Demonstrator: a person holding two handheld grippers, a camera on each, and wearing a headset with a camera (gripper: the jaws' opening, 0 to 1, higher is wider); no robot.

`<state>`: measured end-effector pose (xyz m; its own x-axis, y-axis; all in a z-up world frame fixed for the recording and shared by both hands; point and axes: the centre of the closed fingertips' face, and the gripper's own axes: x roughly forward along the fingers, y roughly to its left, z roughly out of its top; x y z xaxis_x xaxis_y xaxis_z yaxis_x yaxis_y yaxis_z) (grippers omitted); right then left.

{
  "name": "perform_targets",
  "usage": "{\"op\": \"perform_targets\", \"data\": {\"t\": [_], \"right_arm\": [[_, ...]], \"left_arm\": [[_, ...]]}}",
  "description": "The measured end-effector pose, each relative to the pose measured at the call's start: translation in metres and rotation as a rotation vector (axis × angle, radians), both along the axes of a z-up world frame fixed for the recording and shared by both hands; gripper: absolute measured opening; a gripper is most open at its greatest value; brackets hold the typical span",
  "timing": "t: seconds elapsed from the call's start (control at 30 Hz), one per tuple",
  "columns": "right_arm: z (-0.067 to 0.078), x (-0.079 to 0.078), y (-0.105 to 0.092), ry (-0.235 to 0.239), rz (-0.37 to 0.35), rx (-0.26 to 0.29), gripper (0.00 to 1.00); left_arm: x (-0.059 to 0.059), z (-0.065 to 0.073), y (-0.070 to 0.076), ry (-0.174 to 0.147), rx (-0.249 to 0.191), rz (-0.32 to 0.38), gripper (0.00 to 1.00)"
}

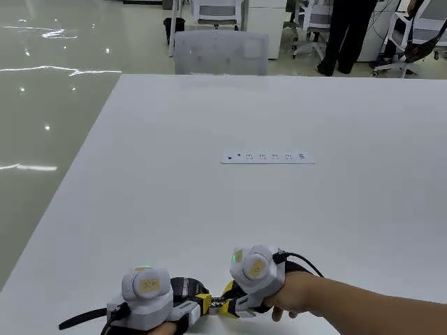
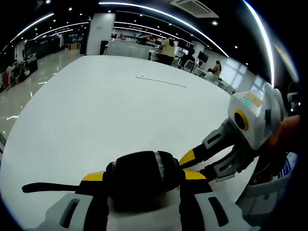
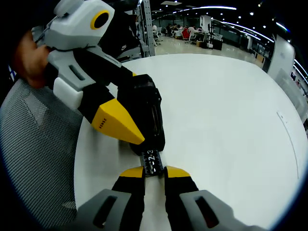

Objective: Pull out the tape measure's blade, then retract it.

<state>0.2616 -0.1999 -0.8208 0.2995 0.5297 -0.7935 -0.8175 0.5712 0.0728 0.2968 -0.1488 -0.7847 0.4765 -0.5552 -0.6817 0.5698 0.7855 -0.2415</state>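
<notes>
While the left gripper (image 2: 144, 179) clamps the tape measure (image 3: 144, 110), the right gripper (image 3: 149, 172) pinches the blade (image 3: 152, 161) at six o'clock, barely out; retracting looks yet to come.

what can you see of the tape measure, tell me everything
The tape measure is a black, rounded case, plastic or rubber by its look, at the white table's near edge. The left gripper clamps its sides. A short length of black blade with white numerals sticks out, pinched by the right gripper. A black strap trails from the case.
</notes>
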Motion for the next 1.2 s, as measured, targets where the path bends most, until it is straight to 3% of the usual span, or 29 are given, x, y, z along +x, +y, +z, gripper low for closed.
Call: {"op": "perform_targets", "data": {"t": [1.0,1.2], "right_arm": [[0.0005,0.0034,0.0072,0.013,0.024,-0.012,0.14],[-0.0004,0.0043,0.0087,-0.003,0.062,-0.026,0.14]], "left_arm": [[0.0012,0.0013,-0.0012,0.003,-0.005,-0.003,0.55],[0.0015,0.0009,-0.0012,0.003,-0.006,0.001,0.55]]}}
